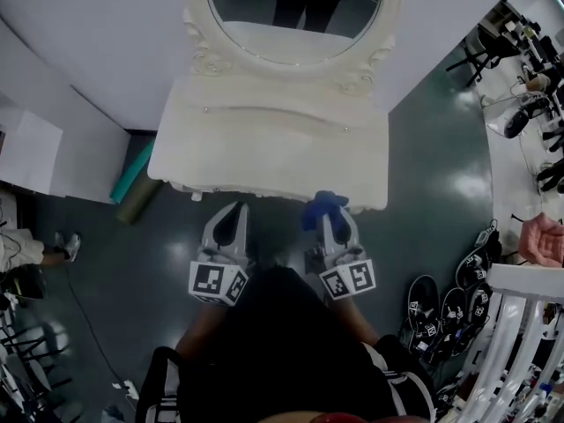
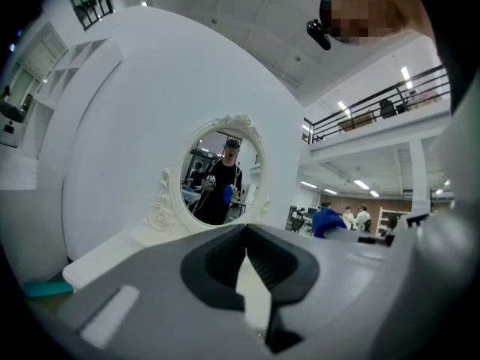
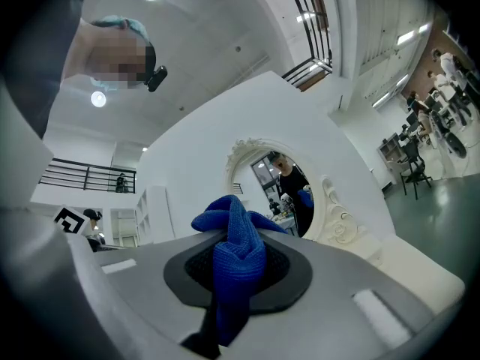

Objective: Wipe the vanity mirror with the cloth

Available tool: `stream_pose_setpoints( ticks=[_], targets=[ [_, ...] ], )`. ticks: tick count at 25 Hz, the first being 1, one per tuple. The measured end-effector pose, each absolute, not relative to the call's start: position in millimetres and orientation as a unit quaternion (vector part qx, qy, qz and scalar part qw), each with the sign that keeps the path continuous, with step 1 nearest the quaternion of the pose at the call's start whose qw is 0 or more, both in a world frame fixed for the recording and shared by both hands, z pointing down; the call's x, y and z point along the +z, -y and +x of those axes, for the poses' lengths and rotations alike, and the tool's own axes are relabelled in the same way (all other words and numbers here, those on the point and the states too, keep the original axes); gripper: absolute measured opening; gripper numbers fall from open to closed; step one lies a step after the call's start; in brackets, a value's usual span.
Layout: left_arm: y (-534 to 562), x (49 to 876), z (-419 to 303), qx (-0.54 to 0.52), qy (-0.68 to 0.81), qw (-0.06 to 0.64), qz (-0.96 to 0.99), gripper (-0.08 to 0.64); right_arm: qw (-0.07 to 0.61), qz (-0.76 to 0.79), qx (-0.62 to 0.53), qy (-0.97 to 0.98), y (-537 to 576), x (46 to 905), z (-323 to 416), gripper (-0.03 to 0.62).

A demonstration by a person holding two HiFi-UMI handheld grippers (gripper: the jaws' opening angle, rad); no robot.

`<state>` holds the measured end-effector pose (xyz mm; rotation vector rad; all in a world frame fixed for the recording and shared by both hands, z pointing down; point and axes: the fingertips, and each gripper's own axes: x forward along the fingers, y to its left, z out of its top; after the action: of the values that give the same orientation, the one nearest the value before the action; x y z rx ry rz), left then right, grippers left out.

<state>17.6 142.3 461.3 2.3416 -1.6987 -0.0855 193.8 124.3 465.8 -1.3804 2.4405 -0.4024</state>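
The white vanity bench point(image 1: 273, 148) is standing in front of the person. Its oval mirror point(image 1: 295, 7) is rising at the far edge, well apart from both tools, which are hovering over the near edge. Reaching that far is likely going to mean leaning across the bench, and a body pressing on it could be shoving it or rocking the mirror.

The left tool point(image 1: 233, 214) is hanging with its jaws pressed together and nothing between them. If it is swinging along idly, it risks knocking the carved frame.

The right tool point(image 1: 332, 223) is pinching the blue cloth point(image 1: 324, 208), which is bunching up beyond the tips. With so narrow a wad, hard jaw edges may be scraping the glass, or the cloth may be slipping out under a firm stroke.
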Motion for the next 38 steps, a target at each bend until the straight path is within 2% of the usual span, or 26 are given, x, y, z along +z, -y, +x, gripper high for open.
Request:
stream_pose_setpoints(
  ticks=[8, 25, 38],
  targets=[
    [-73.5, 459.3, 14.1, -0.036, 0.554, 0.127, 0.822, 0.008, 0.161, -0.507, -0.124, -0.838, -64.8, 459.3, 185.9, 0.044],
    [67.0, 436.7, -54.3, -0.038, 0.5, 0.133, 0.855, 0.008, 0.168, -0.575, -0.111, -0.793, 56.9, 442.5, 123.9, 0.044],
    [120.8, 418.3, -55.4, -0.046, 0.495, 0.122, 0.859, 0.008, 0.192, -0.603, -0.122, -0.764, 119.3, 441.9, 142.4, 0.044]
  ],
)
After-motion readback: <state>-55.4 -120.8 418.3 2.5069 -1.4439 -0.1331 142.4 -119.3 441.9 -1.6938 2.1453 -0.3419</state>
